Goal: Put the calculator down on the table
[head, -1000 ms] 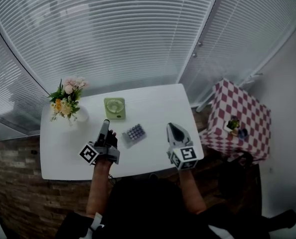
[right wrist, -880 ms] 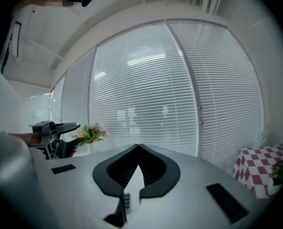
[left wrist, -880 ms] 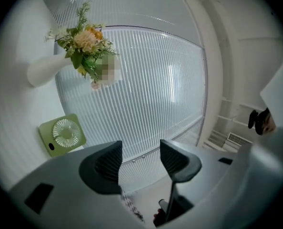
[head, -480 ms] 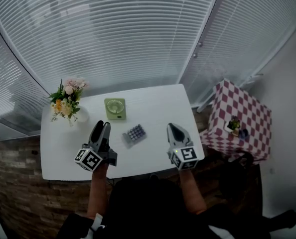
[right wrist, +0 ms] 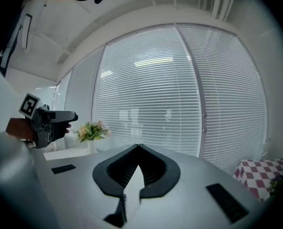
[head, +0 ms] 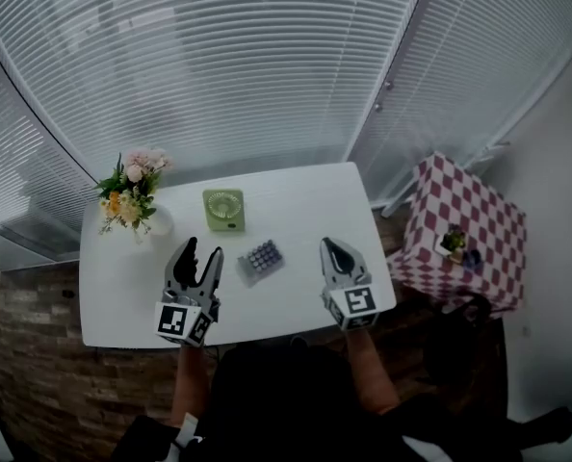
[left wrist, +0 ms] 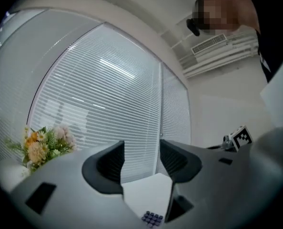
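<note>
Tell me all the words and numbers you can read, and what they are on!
No text here can be read.
Calculator: the keys are too small to read.
Green fan: no label can be made out.
Left marker cube and right marker cube: black-and-white square patterns, no letters.

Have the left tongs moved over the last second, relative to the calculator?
Yes. The left tongs have pulled back from the calculator toward the near edge of the table, now open.
</note>
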